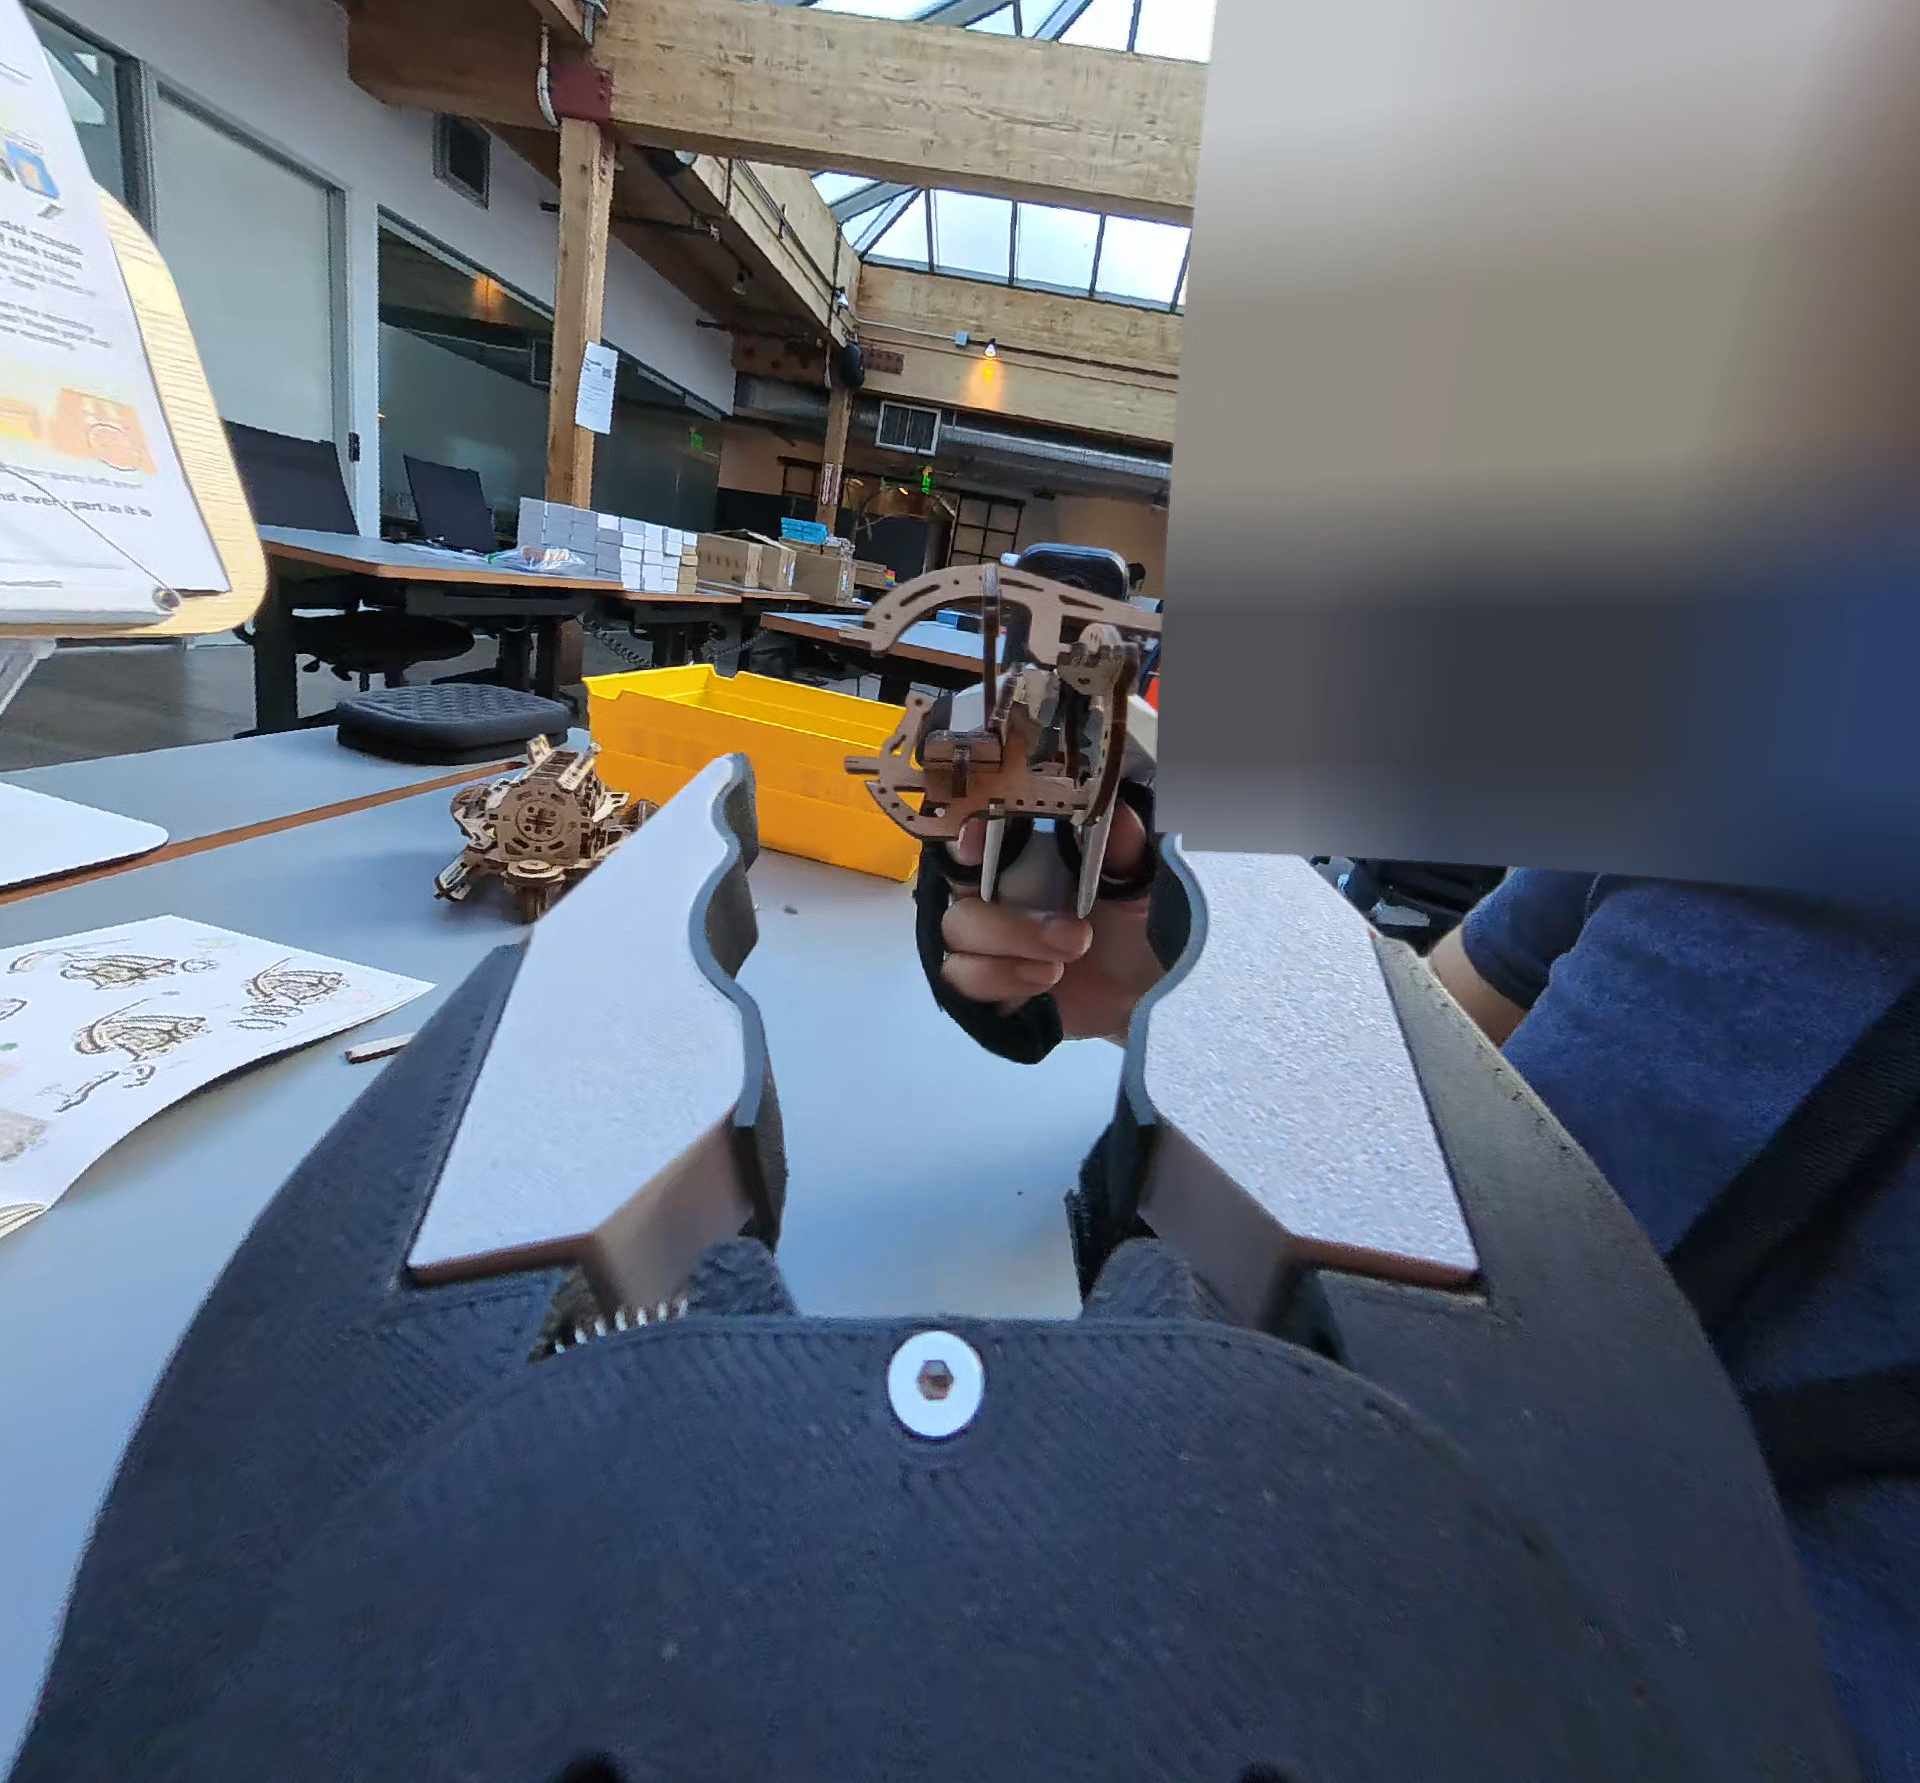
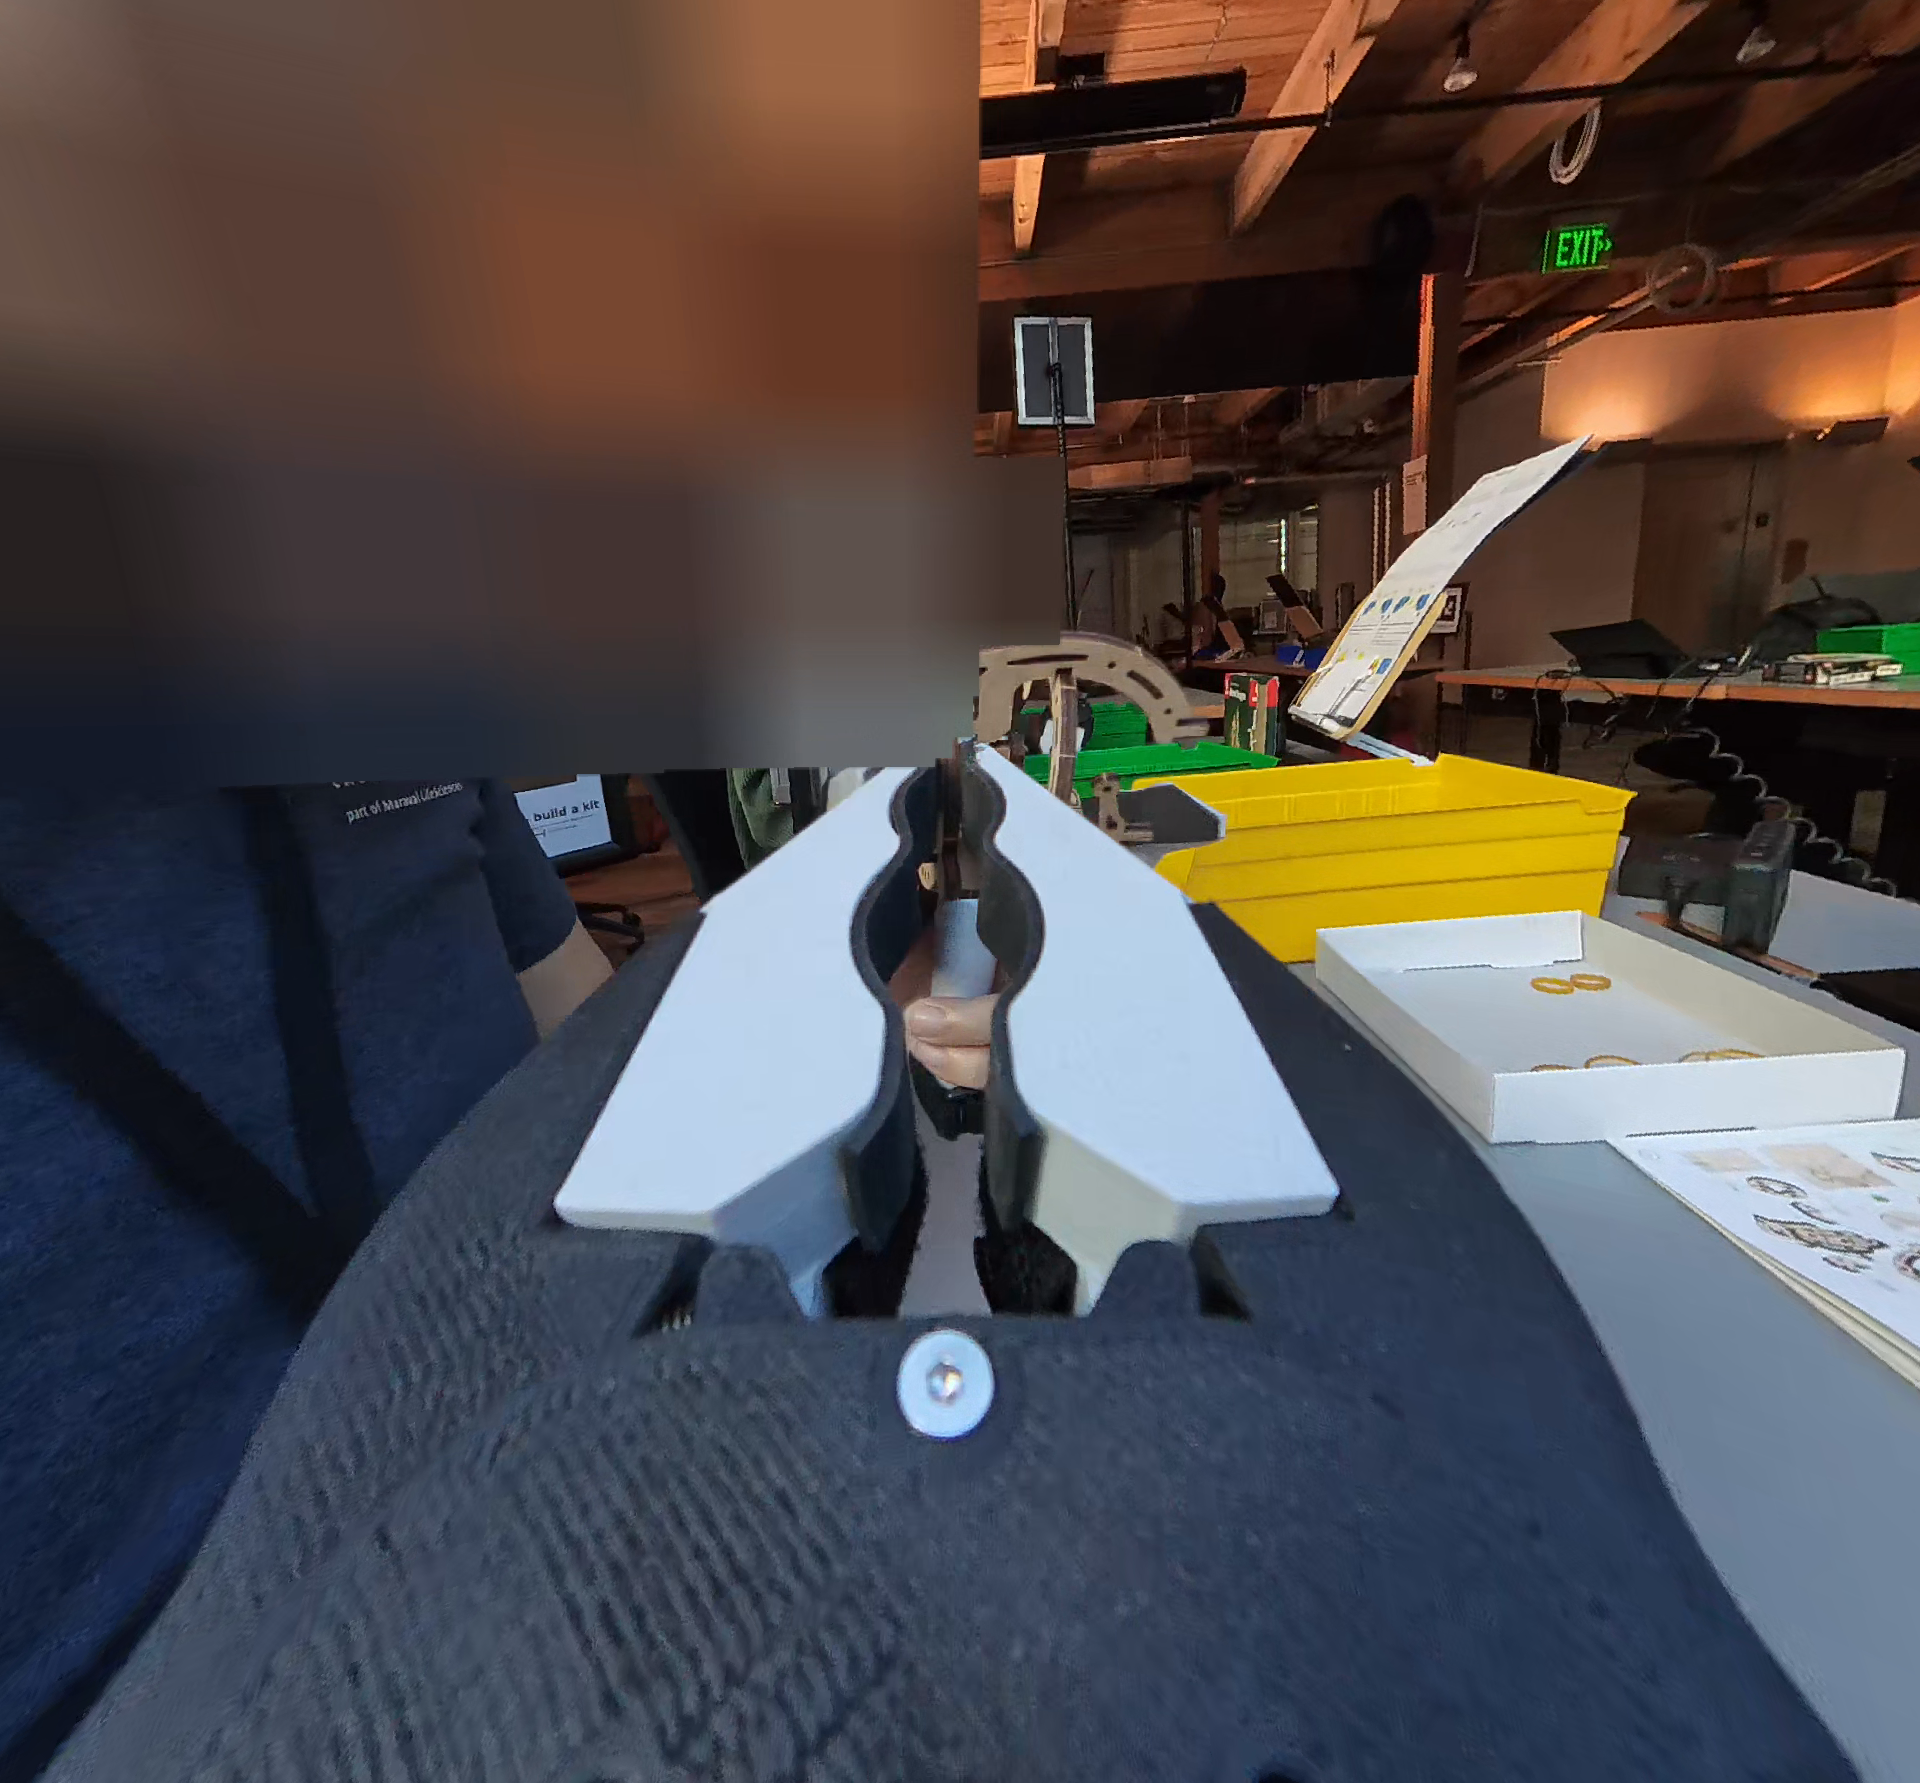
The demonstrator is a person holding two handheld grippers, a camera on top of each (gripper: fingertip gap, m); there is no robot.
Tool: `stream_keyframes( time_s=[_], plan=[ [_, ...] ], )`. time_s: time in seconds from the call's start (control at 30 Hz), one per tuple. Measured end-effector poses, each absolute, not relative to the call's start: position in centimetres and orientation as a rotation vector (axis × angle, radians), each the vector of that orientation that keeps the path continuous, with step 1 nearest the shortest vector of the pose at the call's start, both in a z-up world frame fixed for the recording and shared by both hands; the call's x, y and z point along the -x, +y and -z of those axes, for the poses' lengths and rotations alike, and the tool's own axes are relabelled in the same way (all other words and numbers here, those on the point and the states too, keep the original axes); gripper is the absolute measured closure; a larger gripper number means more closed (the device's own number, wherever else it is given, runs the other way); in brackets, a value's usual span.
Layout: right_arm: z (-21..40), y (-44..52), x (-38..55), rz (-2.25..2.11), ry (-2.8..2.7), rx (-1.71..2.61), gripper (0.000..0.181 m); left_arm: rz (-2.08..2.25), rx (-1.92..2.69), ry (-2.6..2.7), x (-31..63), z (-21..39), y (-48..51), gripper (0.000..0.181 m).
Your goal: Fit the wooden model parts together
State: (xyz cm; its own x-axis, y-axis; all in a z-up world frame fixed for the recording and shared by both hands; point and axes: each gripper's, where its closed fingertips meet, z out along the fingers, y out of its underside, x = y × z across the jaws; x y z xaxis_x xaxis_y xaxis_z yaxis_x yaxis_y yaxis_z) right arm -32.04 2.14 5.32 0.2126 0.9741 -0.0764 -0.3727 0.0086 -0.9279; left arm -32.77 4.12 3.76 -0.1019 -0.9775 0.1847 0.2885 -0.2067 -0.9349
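A partly built wooden model (image 1: pixel 997 725), with a curved arm on top, is held up in the air above the grey table (image 1: pixel 914 1162). My right gripper (image 2: pixel 958 783) is shut on its lower edge; the model's curved arc (image 2: pixel 1101 684) rises beyond the fingertips. That gripper also shows in the left wrist view (image 1: pixel 1039 860), held by a hand (image 1: pixel 1008 954). My left gripper (image 1: pixel 956 819) is open and empty, its fingers (image 1: pixel 644 954) pointing at the held model from a short way off. A second wooden assembly (image 1: pixel 540 824) sits on the table to the left.
A yellow bin (image 1: pixel 769 757) stands behind the models, also in the right wrist view (image 2: pixel 1403 840). A white tray (image 2: pixel 1455 954) holds yellow rings. Instruction sheets (image 1: pixel 156 1006) (image 2: pixel 1818 1214) lie on the table. A small wooden piece (image 1: pixel 379 1047) lies by the sheet. A clipboard (image 1: pixel 94 383) stands at left. Only a small space, under 4 cm, lies between the two pairs of fingers.
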Motion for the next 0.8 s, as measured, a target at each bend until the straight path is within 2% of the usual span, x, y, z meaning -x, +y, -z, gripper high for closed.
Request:
stream_keyframes(
  time_s=[0.17, 0.33, 0.8],
  plan=[
    [-5.43, 1.96, 32.39, -1.238, -0.750, 1.065, 0.180, 1.577, 1.043, 0.950, 32.64, -3.89, 3.58, 0.111],
    [-5.16, 2.34, 32.62, -1.239, -0.731, 1.100, 0.180, 1.534, 1.044, 0.981, 32.26, -3.58, 3.50, 0.127],
    [-4.96, 2.39, 32.42, -1.225, -0.714, 1.088, 0.180, 1.499, 1.025, 0.927, 32.30, -3.63, 3.71, 0.131]
  ],
)
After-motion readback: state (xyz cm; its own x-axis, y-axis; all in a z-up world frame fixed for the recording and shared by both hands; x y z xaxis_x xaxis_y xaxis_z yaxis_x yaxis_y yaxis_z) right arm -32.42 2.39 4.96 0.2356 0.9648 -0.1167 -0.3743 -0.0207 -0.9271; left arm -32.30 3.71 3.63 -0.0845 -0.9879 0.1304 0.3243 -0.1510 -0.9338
